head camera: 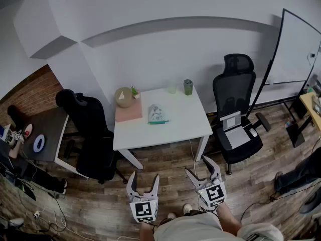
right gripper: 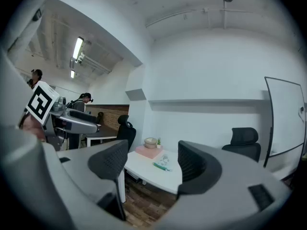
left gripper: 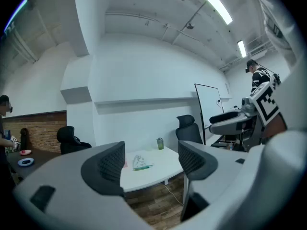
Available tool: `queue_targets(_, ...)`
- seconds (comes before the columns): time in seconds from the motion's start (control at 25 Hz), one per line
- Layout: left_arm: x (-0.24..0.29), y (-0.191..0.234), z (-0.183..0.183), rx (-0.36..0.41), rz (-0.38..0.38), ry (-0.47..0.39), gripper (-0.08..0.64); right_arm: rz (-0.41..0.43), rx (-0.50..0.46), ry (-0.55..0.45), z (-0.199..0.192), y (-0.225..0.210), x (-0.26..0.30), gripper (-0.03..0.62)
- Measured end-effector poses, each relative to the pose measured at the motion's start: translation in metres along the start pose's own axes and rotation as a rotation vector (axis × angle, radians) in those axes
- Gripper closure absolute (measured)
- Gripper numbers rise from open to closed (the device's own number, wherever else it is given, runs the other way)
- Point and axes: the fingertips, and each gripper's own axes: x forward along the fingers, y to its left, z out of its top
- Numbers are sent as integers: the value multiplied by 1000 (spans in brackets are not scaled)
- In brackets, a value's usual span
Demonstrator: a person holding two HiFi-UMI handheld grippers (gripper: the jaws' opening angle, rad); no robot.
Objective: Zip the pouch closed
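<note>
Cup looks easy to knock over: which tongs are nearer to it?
Right. The right tongs float before the table, nearly in line with the cup; the left tongs sit farther back and off to its left.

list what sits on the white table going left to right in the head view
round beige bowl → small green potted plant → pale patterned pouch with teal edge → pale translucent cup → dark green cup

Head view looks steeply down from above; both gripper views face level toward the same far-off table (head camera: 175, 127) (left gripper: 156, 175) (right gripper: 149, 172)
</note>
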Motion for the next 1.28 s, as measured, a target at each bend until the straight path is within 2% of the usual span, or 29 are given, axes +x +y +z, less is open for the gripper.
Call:
queue_targets(0.16,14,-14,8,11,-1,-5,227,12,36,-11,-2,-17,4,270)
queue_targets(0.64,43,-29,7,3,27,2,227,34,11,-3,-13,-46,18,256)
queue_targets(0.92,65,-18,5,1,29,-2,225,45,4,4,-16,-52,44,256)
queue_targets(1.28,111,15,1,-10,33,-10,225,36,-14,33,-19,-63,100,256)
